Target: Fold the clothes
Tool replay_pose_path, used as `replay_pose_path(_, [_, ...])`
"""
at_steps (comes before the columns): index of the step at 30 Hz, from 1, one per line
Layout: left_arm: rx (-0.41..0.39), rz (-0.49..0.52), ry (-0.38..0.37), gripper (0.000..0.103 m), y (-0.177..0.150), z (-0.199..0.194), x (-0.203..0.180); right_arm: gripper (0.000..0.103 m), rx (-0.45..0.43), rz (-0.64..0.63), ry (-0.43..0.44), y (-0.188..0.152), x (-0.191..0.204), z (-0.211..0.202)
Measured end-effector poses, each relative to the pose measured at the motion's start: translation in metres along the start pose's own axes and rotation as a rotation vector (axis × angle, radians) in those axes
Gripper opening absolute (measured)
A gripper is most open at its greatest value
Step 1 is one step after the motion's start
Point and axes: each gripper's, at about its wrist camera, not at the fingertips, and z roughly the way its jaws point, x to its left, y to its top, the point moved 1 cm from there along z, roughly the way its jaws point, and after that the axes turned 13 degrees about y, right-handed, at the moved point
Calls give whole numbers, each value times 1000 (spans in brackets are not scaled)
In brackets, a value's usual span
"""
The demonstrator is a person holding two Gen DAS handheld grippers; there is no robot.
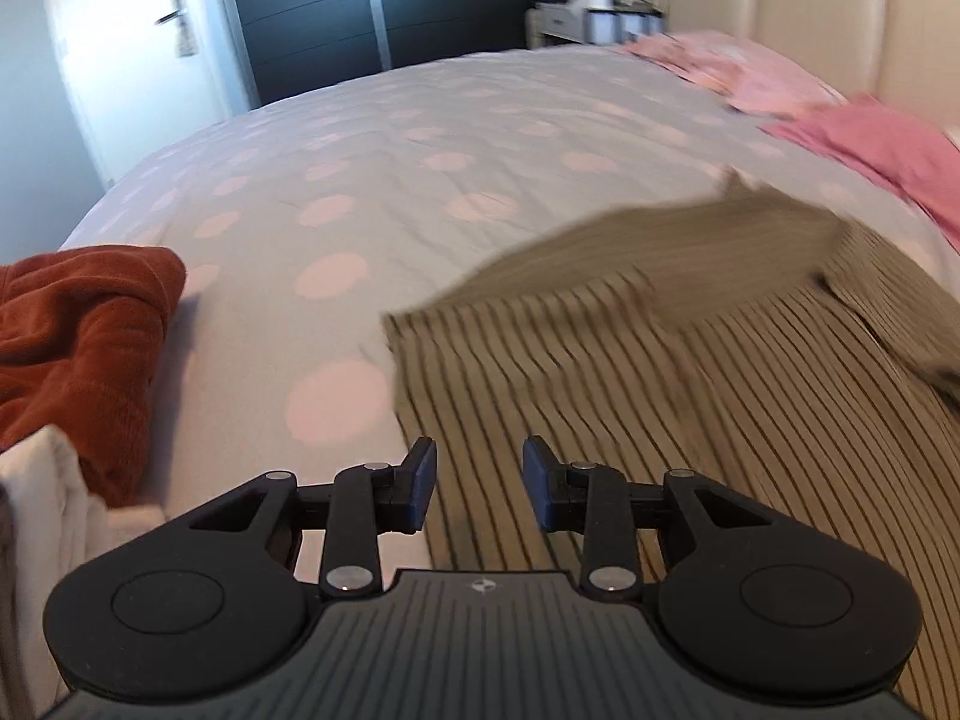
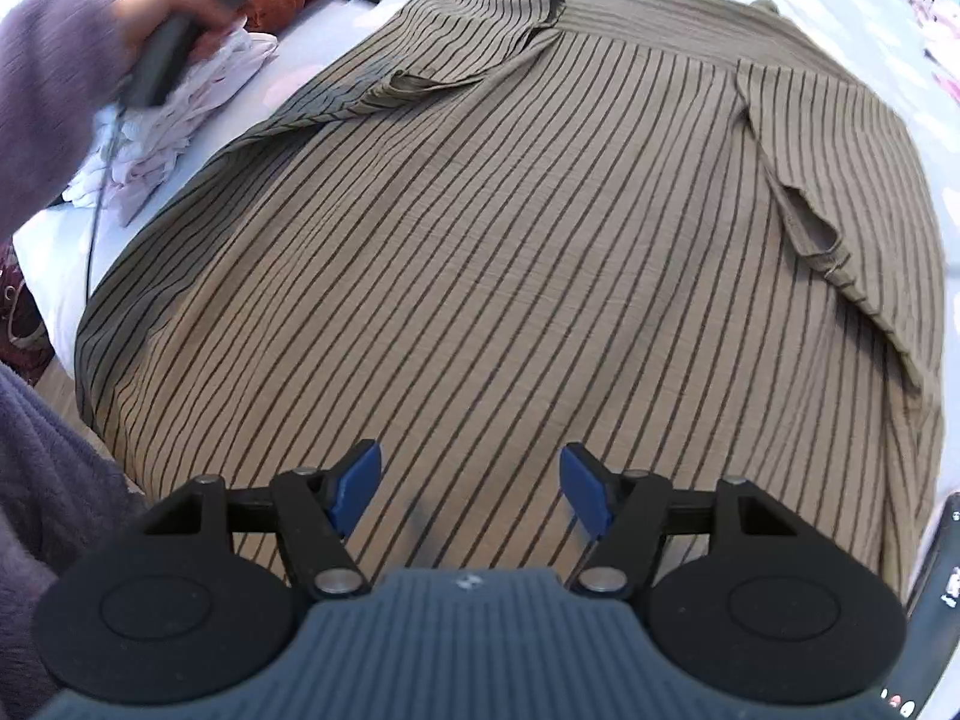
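An olive-brown shirt with thin dark stripes (image 2: pixel 510 240) lies flat on the bed, both short sleeves folded inward over its body. My right gripper (image 2: pixel 471 489) hovers over the shirt's near hem, open, with nothing between its blue pads. In the left wrist view the same shirt (image 1: pixel 750 420) fills the lower right, its far sleeve blurred. My left gripper (image 1: pixel 480 486) is open and empty above the shirt's left edge. In the right wrist view, a person's hand (image 2: pixel 180 6) in a purple sleeve holds the left gripper's handle at the upper left, blurred.
The bed cover (image 1: pixel 360 180) is pale grey with pink dots. A rust-red garment (image 1: pixel 78 330) and white folded cloth (image 1: pixel 42 480) lie at the left. Pink clothes (image 1: pixel 870 144) lie at the far right by the headboard. A pale folded pile (image 2: pixel 180 114) sits left of the shirt.
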Motion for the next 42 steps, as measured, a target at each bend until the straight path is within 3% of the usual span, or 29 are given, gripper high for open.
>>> replay_pose_path(3, [-4, 116, -12, 47, -32, -35, -22, 72, -7, 2, -26, -4, -1, -3])
replay_pose_path(7, [-33, 276, 25, 47, -74, -60, -53, 72, -16, 21, -24, -10, -1, -7])
replay_pose_path(9, [-49, 322, 112, 40, -89, -58, -62, 72, -19, 2, -24, -13, 4, -7])
replay_pose_path(10, [-53, 334, 149, 29, -94, -53, -64, 72, -14, -13, -30, -17, 7, -6])
replay_pose_path(14, [-39, 381, 303, 6, -102, -34, -60, 72, 12, -20, -40, -31, 14, -2])
replay_pose_path(16, [4, 351, 344, 3, -102, -29, -49, 72, 8, -17, -42, -35, 17, -4])
replay_pose_path(21, [-2, 329, 276, 3, -105, -37, -48, 72, -15, -28, -64, -44, 22, -10])
replay_pose_path(25, [-40, 315, 222, 27, -107, -56, -55, 72, -56, 36, -107, -54, 9, -24])
replay_pose_path(29, [-34, 329, 276, 35, -123, -64, -59, 72, -87, 104, -145, -67, -5, -38])
replay_pose_path(31, [7, 299, 277, 35, -132, -66, -54, 72, -96, 116, -144, -72, -7, -42])
replay_pose_path(34, [94, 223, 224, 24, -147, -70, -42, 72, -90, 114, -142, -81, -9, -43])
replay_pose_path(38, [161, 182, 205, 24, -170, -87, -34, 72, -66, 93, -154, -95, -14, -43])
replay_pose_path(42, [244, 83, 157, 24, -193, -104, -21, 72, -58, 161, -163, -104, -26, -45])
